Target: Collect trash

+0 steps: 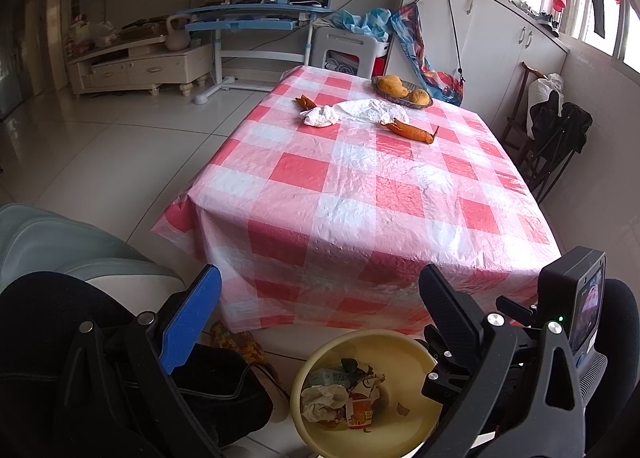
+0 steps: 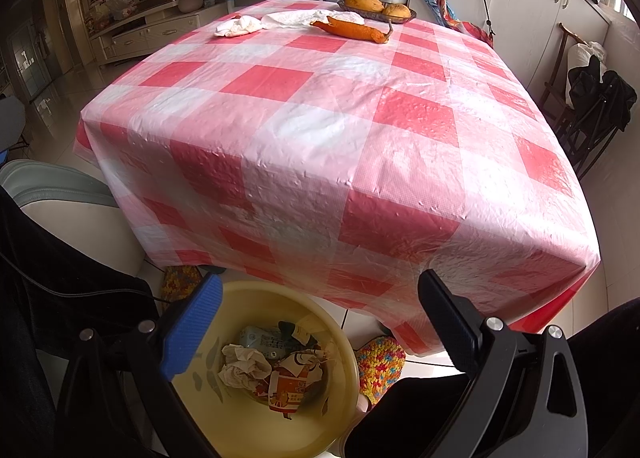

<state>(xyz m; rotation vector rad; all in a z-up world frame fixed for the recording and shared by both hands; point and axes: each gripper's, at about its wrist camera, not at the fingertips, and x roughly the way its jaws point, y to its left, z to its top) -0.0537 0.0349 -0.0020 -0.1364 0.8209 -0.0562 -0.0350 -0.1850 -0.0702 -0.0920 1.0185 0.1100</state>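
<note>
The table (image 1: 360, 193) wears a red-and-white checked cloth. At its far end lie a crumpled white tissue (image 1: 320, 115), a flat white plastic sheet (image 1: 372, 109), a long orange peel-like piece (image 1: 412, 129) and a smaller orange scrap (image 1: 306, 101). On the floor at the near edge stands a yellow basin (image 1: 416, 410) holding a crumpled tissue (image 2: 244, 366), a red-and-white wrapper (image 2: 292, 382) and a bluish packet (image 2: 264, 338). My left gripper (image 1: 320, 274) is open and empty above the basin's left side. My right gripper (image 2: 320, 278) is open and empty over the basin (image 2: 256, 430).
A basket of mangoes (image 1: 402, 91) sits at the table's far right corner. A grey-white chair (image 1: 60, 250) is near left, and a crocheted slipper (image 2: 380, 366) lies beside the basin. A folding chair with a black bag (image 1: 556, 125) stands to the right.
</note>
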